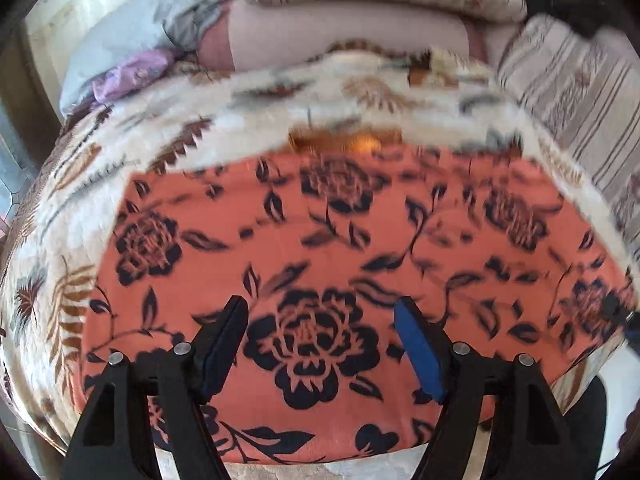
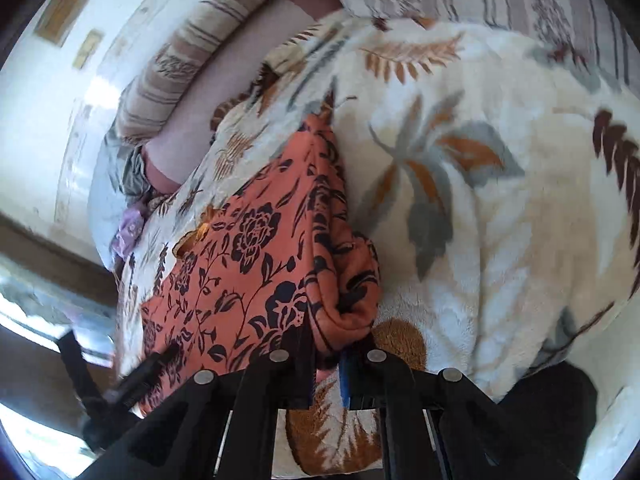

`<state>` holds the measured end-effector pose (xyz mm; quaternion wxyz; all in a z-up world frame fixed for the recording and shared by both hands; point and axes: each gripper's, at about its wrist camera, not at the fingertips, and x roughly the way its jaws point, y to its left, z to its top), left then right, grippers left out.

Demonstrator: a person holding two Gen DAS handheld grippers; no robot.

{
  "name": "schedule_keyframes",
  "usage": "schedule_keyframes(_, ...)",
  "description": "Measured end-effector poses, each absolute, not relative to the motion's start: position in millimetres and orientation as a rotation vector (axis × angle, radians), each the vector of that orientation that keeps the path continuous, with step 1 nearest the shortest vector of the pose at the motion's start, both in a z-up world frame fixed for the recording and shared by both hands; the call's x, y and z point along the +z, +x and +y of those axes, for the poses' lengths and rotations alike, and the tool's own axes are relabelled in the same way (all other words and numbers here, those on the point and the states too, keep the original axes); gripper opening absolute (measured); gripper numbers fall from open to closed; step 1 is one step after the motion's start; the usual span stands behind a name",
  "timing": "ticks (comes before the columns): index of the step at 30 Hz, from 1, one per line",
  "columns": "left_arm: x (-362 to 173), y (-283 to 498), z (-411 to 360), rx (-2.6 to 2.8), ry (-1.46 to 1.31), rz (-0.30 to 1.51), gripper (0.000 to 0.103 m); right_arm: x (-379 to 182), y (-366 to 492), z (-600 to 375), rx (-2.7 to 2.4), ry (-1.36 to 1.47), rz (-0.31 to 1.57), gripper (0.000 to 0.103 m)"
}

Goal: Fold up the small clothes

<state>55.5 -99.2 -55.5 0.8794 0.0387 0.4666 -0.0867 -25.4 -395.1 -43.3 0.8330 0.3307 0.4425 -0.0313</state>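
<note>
My right gripper [image 2: 326, 364] is clamped on the coral floral garment's [image 1: 360, 248] bunched edge, mid-fold, on the leaf-print blanket [image 2: 480, 184]; my left gripper [image 1: 320, 340] hovers with fingers apart, and next I should carry that edge across.

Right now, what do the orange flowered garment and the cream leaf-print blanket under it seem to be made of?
The orange flowered garment, pinched in the right claw, looks like thin matte woven or knit cloth: it drapes in soft folds and lies flat, with the print crisp. The cream leaf-print blanket looks like plush fleece: thick, with a fuzzy nap and blurred print edges. The fibres cannot be told.
</note>
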Motion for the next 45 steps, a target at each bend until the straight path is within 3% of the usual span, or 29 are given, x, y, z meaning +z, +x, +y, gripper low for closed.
schedule_keyframes(2, -74.7, 63.4, -103.8, -0.159, 0.154, 1.03, 0.077, -77.4, -17.6, -402.0, -0.083, 0.699, 1.047, 0.021)
schedule_keyframes(3, -97.7, 69.6, -105.1, -0.16, 0.179, 1.114, 0.078, -92.8, -18.1, -412.5, -0.034, 0.774, 1.027, 0.021)
schedule_keyframes(6, -94.3, 67.1, -101.7, -0.156, 0.146, 1.073, 0.08, -87.5, -34.4, -441.6, 0.028, 0.924, 1.006, 0.03)
schedule_keyframes(7, -94.3, 67.4, -102.0, -0.153, 0.147, 1.074, 0.08, -81.2, -39.0, -448.1, 0.015, 0.922, 0.998, 0.04)
schedule_keyframes(8, -95.6, 67.0, -103.0, -0.154, 0.154, 1.066, 0.08, -71.3, -43.4, -456.2, -0.015, 0.905, 0.972, 0.064)
schedule_keyframes(10, -96.4, 65.2, -102.8, -0.153, 0.16, 1.052, 0.08, -54.8, -36.0, -467.7, 0.013, 0.894, 0.923, 0.08)
schedule_keyframes(14, -95.0, 63.6, -102.9, -0.153, 0.154, 1.055, 0.08, -44.0, 32.6, -472.5, 0.121, 0.802, 0.954, 0.08)
schedule_keyframes(19, -96.8, 66.0, -102.2, -0.153, 0.149, 1.059, 0.08, -77.8, 135.0, -460.2, 0.084, 0.693, 1.116, 0.08)
schedule_keyframes(20, -96.9, 66.1, -101.9, -0.153, 0.146, 1.059, 0.08, -79.5, 146.5, -456.5, 0.084, 0.665, 1.136, 0.07)
schedule_keyframes(21, -97.0, 66.3, -101.4, -0.153, 0.143, 1.057, 0.081, -73.1, 155.1, -448.2, 0.097, 0.62, 1.142, 0.048)
schedule_keyframes(22, -97.4, 66.4, -101.2, -0.155, 0.141, 1.056, 0.081, -65.8, 161.4, -435.0, 0.128, 0.563, 1.174, 0.018)
schedule_keyframes(25, -98.7, 65.9, -98.9, -0.168, 0.134, 1.046, 0.081, -39.0, 158.6, -412.6, 0.078, 0.368, 1.119, 0.018)
schedule_keyframes(27, -99.1, 66.3, -98.6, -0.173, 0.131, 1.046, 0.082, -65.3, 165.9, -426.0, 0.009, 0.42, 1.194, 0.019)
schedule_keyframes(30, -98.4, 67.4, -97.1, -0.182, 0.12, 1.052, 0.082, -76.6, 154.0, -445.5, -0.016, 0.58, 1.141, 0.033)
schedule_keyframes(32, -98.6, 67.0, -97.6, -0.185, 0.125, 1.047, 0.082, -67.3, 146.1, -445.9, -0.049, 0.565, 1.134, 0.076)
schedule_keyframes(40, -98.4, 66.8, -96.4, -0.193, 0.12, 1.043, 0.082, -8.2, 42.3, -438.5, 0.027, 0.793, 0.936, 0.078)
schedule_keyframes(45, -97.3, 70.8, -97.2, -0.201, 0.123, 1.068, 0.082, -52.0, -28.2, -403.8, 0.12, 0.972, 0.979, 0.079)
